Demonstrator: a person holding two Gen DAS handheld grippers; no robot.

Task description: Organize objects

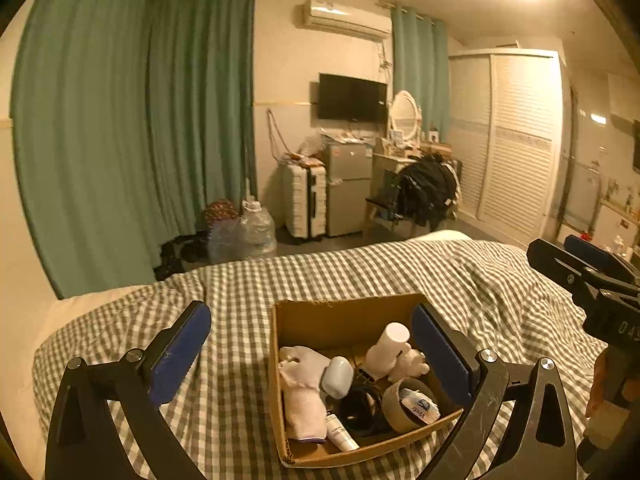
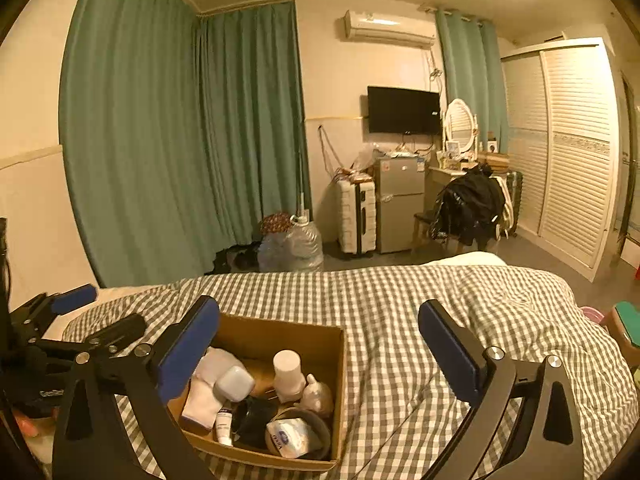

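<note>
An open cardboard box [image 1: 304, 312] [image 2: 320, 340] sits on the checked bedspread [image 1: 240, 280] [image 2: 392, 300]. It holds a white cloth [image 1: 302, 392], a pale blue case [image 1: 337, 376], a white cup [image 1: 390, 344], a small plush [image 1: 410, 364], a tape roll [image 1: 394, 402] with a tissue pack [image 1: 418, 406], a black ring [image 1: 360, 410] and a white tube [image 1: 340, 432]. My left gripper [image 1: 316, 352] is open and empty above the box's near side. My right gripper [image 2: 320, 354] is open and empty, its left finger over the box's left edge.
Green curtains [image 1: 140, 120] hang behind the bed. Water jugs [image 1: 256, 228], a white suitcase [image 1: 304, 200], a small fridge [image 1: 346, 188], a chair with a black bag [image 1: 426, 190] and a louvred wardrobe [image 1: 516, 140] stand beyond the bed's far edge.
</note>
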